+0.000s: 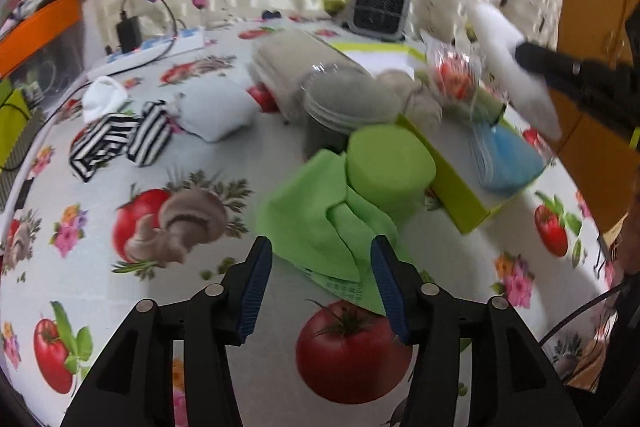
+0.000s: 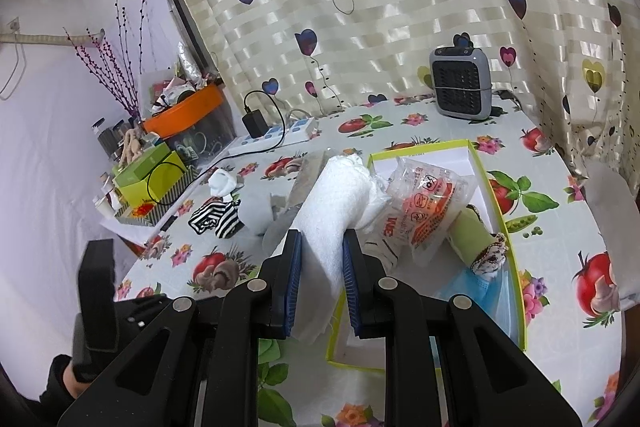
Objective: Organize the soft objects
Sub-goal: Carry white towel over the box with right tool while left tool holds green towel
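Two hand-held grippers in view. Left hand-held gripper point(image 1: 320, 291) has its jaws spread with nothing between the pads, low over the counter point(image 1: 120, 155) at the near edge of a green cloth point(image 1: 316, 215). A green roll point(image 1: 390, 167) sits on the cloth's far side, against the yellow-green box point(image 2: 496, 195). Right hand-held gripper point(image 2: 320, 279) is clamped on a rolled white towel point(image 2: 340, 203), held above the box's left edge. Box holds a 3M packet point(image 2: 424, 203), a blue mask point(image 2: 492, 291) and a pale green roll point(image 2: 472, 231). Striped socks point(image 1: 120, 139) and a white pouch point(image 1: 216, 111) lie further left on the counter.
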Motion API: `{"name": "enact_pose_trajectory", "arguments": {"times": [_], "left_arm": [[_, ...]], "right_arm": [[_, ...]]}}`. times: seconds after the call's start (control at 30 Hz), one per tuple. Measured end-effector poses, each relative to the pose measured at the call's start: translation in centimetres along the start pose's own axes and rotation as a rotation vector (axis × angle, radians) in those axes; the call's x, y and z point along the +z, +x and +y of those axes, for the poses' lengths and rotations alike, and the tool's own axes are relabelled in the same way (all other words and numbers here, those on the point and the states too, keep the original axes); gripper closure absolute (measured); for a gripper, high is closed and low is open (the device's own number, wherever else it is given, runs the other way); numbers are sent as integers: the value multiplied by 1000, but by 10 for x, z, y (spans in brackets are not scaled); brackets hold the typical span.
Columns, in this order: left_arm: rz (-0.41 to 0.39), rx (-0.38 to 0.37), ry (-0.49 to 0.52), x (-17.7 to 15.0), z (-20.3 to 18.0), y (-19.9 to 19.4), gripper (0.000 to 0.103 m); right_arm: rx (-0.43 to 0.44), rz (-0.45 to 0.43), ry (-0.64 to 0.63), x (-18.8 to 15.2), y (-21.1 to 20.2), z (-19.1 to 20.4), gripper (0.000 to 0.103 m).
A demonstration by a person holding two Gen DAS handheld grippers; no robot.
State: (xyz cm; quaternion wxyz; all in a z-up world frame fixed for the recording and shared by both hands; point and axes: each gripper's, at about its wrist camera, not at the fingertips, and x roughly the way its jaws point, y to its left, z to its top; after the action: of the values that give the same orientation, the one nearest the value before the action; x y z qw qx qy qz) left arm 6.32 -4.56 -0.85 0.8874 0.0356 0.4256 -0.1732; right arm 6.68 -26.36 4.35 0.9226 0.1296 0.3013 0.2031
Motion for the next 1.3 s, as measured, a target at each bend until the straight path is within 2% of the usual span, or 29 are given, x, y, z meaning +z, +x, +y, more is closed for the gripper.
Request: {"name": "enact_pose_trajectory", "arguments": {"times": [0.1, 0.2, 0.37, 0.43, 0.5, 0.6, 0.97, 1.3], "left_arm": [[29, -4, 22, -1, -4, 13, 52], [69, 30, 32, -2, -8, 28, 52], [69, 50, 40, 0, -9, 31, 52], [65, 52, 39, 0, -9, 30, 57], [62, 57, 33, -1, -9, 30, 72], [58, 63, 13, -2, -5, 28, 85], [40, 102, -41, -6, 12, 17, 88], [-63, 151, -84, 13, 25, -14, 88]], "right_arm": [[-1, 5, 0, -1, 1, 0, 82], [-1, 9, 0, -1, 2, 0, 82], [-4, 14, 2, -2, 4, -1, 82], [-5, 15, 3, -2, 4, -1, 82], [-5, 15, 2, -2, 4, -1, 82], [-5, 14, 3, -2, 4, -2, 82], [-6, 8, 3, -2, 1, -5, 82], [-29, -12, 15, 1, -10, -15, 82]]}}
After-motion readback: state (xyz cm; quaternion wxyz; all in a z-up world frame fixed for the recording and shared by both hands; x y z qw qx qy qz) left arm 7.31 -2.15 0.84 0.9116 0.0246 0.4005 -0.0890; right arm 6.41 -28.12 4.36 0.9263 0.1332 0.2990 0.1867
